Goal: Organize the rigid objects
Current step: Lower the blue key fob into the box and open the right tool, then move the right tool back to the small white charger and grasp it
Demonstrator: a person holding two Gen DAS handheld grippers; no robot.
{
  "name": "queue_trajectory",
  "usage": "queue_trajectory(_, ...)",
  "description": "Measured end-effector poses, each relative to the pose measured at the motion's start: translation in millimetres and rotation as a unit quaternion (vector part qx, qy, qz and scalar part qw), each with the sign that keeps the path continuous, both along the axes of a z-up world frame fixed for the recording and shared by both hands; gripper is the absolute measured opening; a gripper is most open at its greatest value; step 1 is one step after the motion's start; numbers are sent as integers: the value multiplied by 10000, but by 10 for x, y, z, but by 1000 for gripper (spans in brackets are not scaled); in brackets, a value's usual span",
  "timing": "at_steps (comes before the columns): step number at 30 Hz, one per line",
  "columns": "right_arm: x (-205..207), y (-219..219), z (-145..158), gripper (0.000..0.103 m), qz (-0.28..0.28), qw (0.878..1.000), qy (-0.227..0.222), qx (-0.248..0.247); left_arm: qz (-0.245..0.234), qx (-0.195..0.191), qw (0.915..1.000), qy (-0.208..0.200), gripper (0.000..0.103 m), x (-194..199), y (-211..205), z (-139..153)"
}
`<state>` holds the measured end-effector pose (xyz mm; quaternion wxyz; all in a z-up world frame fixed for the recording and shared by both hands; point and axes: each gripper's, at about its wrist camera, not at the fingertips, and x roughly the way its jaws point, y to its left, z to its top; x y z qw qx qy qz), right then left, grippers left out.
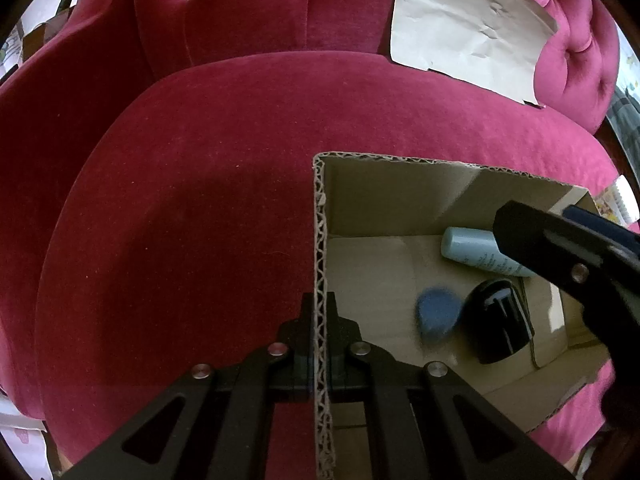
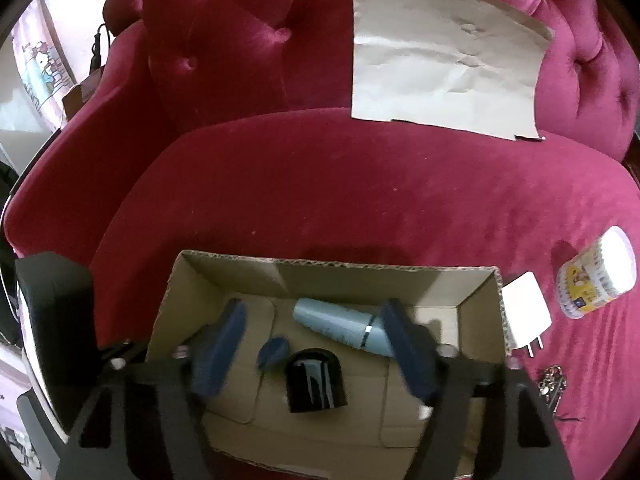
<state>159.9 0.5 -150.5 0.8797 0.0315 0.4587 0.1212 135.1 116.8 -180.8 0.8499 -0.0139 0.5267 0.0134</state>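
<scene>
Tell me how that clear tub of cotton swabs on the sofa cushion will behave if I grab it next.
The cotton swab tub looks like thin clear plastic, so probably light and a little springy under the pads. It lies on its round side on the soft red sofa cushion, so a nudge may roll it. Its smooth wall could slip; the right gripper should probably close across the wall.

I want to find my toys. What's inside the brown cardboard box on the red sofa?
Inside the brown cardboard box lie a pale blue bottle, a small blue egg-shaped thing and a shiny black rounded object. The near corners are hidden behind the gripper.
</scene>
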Motion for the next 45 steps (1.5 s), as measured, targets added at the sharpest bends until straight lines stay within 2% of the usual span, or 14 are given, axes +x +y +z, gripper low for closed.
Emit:
queue_trajectory(8, -21, -88, 78, 103, -108, 9998, -110, -125, 9, 10, 10000, -2, 3, -4, -4, -12)
queue_trajectory(21, -120, -204, 264, 103, -14, 9989, -354, -321, 14, 49, 10000, 1, 3, 1, -20, -7)
queue_trajectory(45, -274, -1114, 390, 103, -487, 9969, -240, -567, 36, 69, 10000, 10, 3, 17, -22, 4)
